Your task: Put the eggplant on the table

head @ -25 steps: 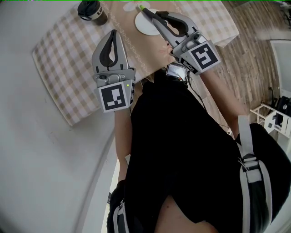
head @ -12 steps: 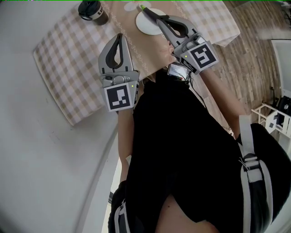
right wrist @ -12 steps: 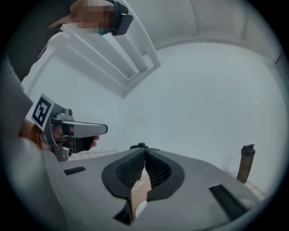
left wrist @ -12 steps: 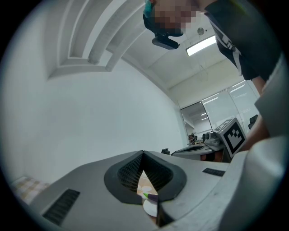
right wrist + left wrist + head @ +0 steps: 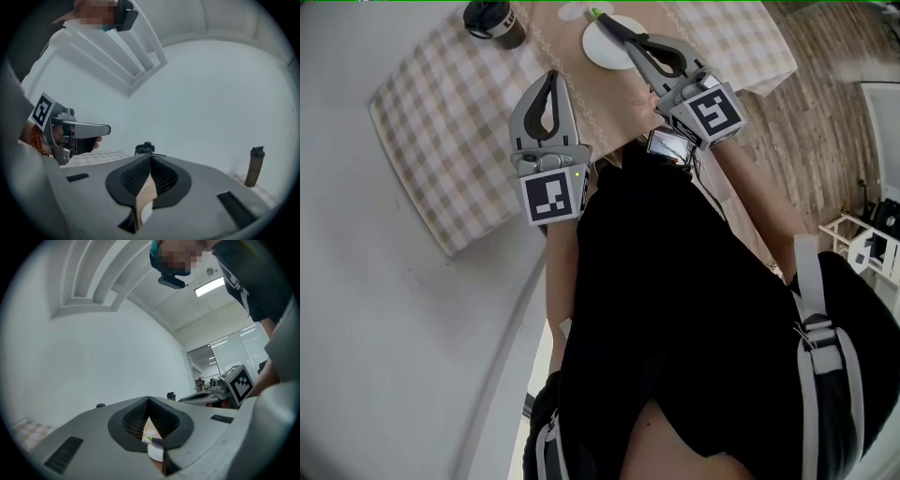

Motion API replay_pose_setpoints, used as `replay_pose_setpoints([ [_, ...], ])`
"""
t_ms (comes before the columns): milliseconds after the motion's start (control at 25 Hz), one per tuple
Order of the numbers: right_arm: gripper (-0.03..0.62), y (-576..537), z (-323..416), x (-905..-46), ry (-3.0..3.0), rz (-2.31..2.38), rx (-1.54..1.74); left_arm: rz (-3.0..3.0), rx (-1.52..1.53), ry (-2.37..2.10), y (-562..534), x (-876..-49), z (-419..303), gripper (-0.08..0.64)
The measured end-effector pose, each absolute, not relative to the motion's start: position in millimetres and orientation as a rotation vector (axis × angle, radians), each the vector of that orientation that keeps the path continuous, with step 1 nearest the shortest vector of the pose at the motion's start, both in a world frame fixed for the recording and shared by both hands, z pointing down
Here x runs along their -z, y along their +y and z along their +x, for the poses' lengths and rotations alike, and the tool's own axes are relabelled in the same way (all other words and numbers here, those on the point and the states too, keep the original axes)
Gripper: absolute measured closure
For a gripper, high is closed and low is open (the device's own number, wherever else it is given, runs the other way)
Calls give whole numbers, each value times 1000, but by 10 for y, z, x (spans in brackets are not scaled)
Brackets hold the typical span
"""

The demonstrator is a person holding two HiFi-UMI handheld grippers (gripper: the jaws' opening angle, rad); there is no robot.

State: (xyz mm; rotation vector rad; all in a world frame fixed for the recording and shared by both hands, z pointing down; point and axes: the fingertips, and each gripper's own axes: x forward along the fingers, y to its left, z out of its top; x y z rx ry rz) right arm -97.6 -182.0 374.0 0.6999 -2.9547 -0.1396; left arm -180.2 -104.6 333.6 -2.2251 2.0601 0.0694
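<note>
Head view | left hand-held gripper (image 5: 548,77), right hand-held gripper (image 5: 626,39) | pressed together, pointing forward

Head view: the cup (image 5: 492,19) is cut off by the top edge. The eggplant (image 5: 596,14) shows only its green stem end; its body lies behind the right gripper (image 5: 623,36), which also covers part of the white plate (image 5: 600,54). The table (image 5: 441,122) has its near edge hidden by the person's torso (image 5: 675,309).

Left gripper view: eggplant and plate show only as slivers between the jaws.

Right gripper view: the bottle (image 5: 253,166) is blurred and its detail unreadable.
</note>
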Motion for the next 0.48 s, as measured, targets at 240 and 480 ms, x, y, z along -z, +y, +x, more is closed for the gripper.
replay_pose_setpoints([
  [240,585,-1814,-962,-3854,-2930,693,117,-2234,-62,2066,-1038,-3399,-1807,557],
  [480,586,-1807,-956,-3939,-2910,696,107,-2248,-53,2074,-1013,-3452,-1809,557],
])
